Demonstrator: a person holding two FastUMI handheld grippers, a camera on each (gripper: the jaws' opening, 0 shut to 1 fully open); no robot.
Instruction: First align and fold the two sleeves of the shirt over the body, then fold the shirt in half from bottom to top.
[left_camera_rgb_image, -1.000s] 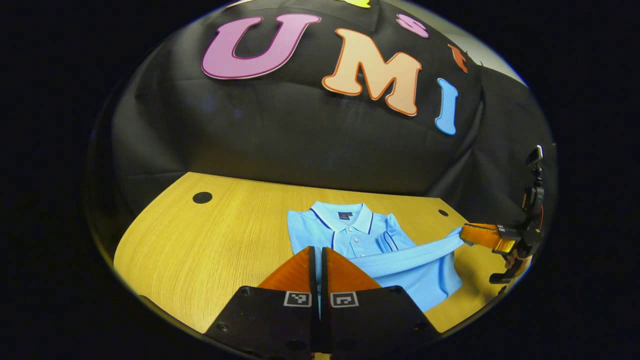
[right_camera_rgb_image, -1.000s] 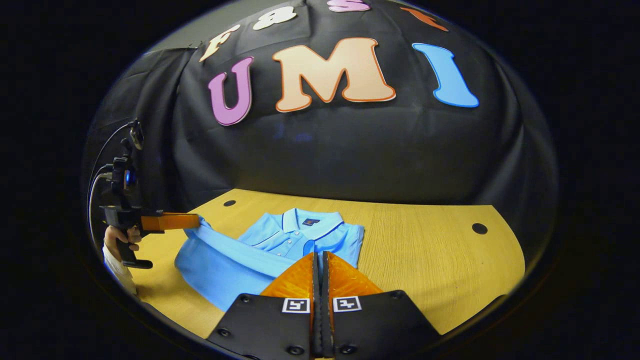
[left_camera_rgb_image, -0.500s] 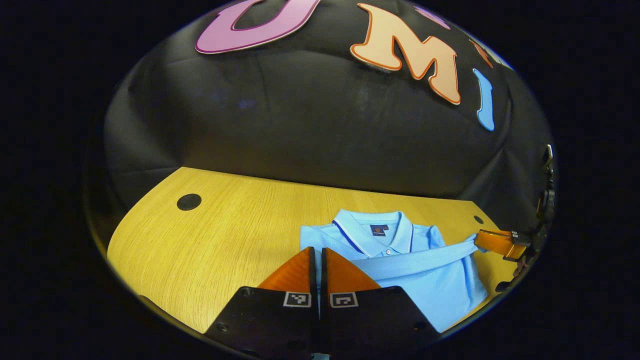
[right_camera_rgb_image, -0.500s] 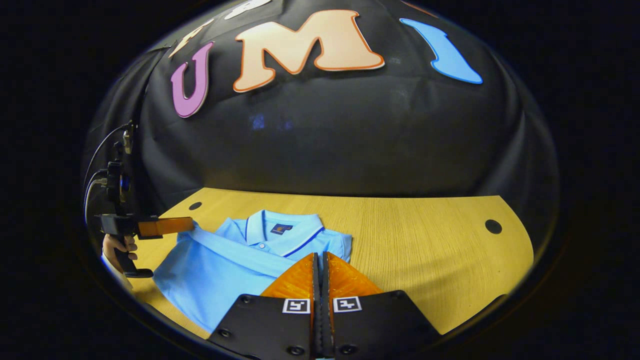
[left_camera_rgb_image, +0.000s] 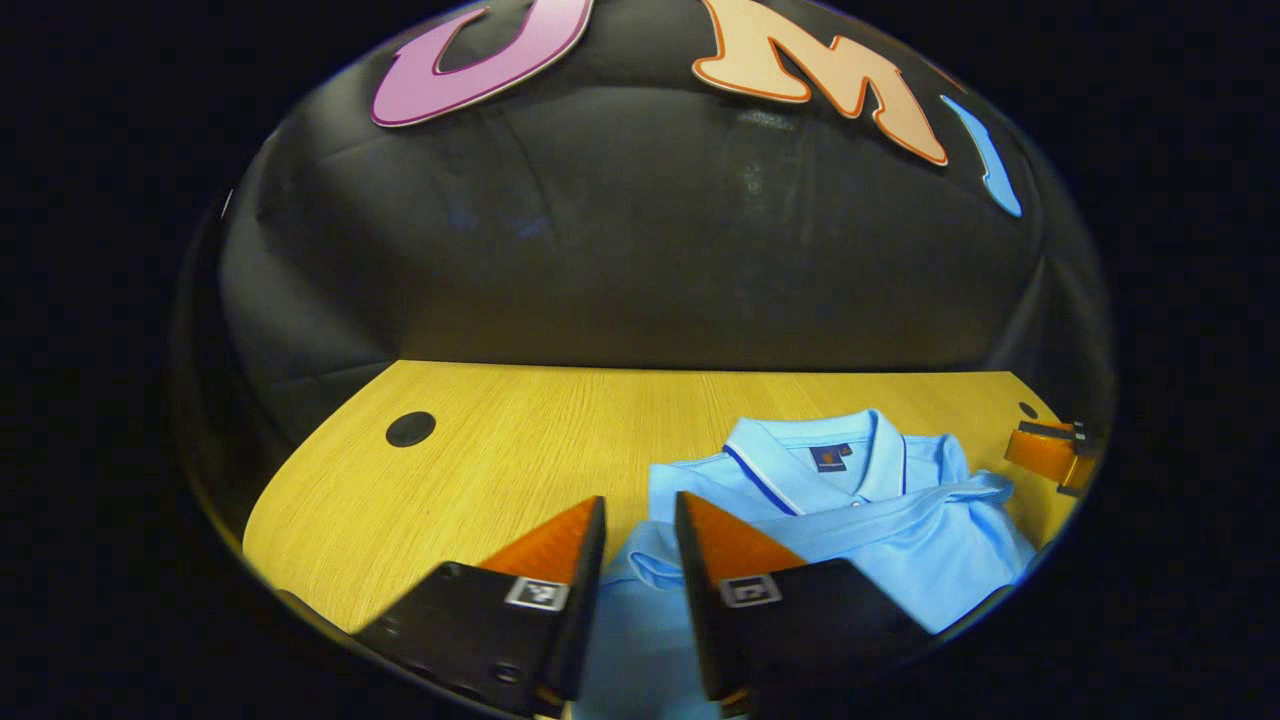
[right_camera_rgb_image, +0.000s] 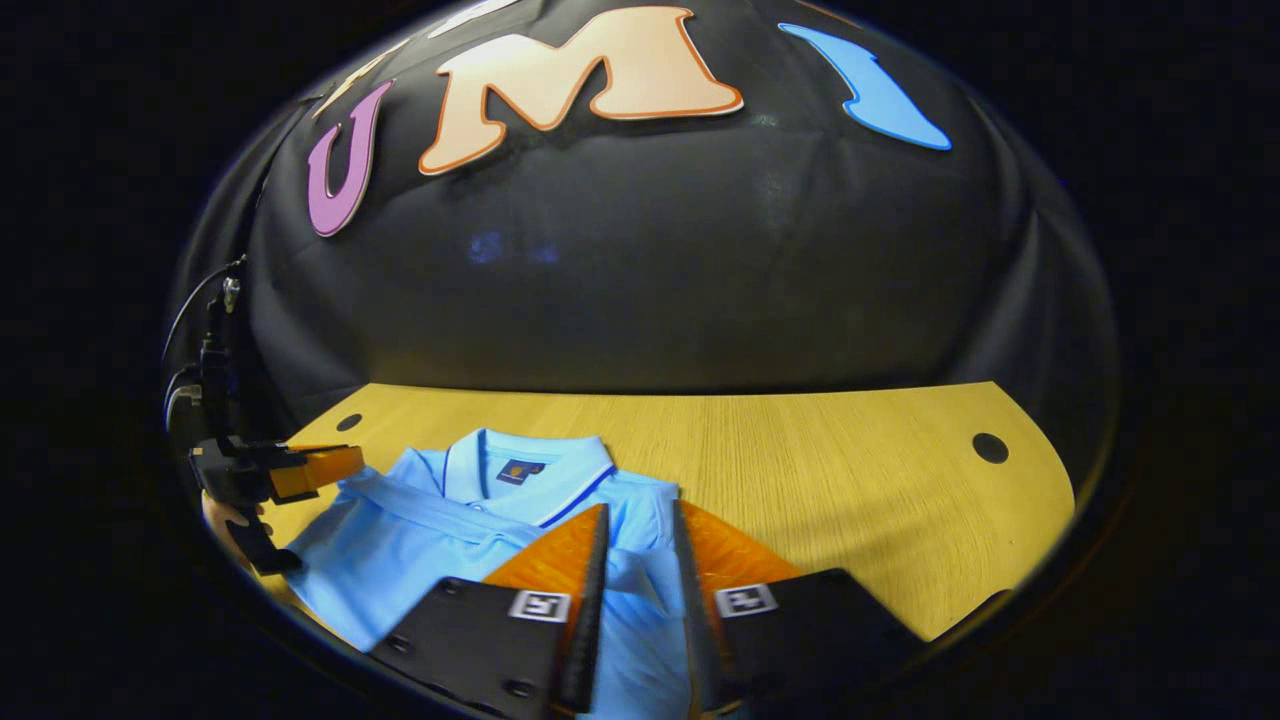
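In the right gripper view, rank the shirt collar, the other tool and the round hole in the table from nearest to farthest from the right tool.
1. Shirt collar, just ahead, slightly left of the right tool.
2. Other tool, far left, at the shirt's edge.
3. Round hole, far right on the bare table.

The last two are close to call.

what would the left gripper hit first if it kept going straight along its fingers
Most likely the blue shirt: the open left gripper points at fabric lying on the table, near the folded sleeve. Past that lies the booth wall. Depth is unclear in the left gripper view.
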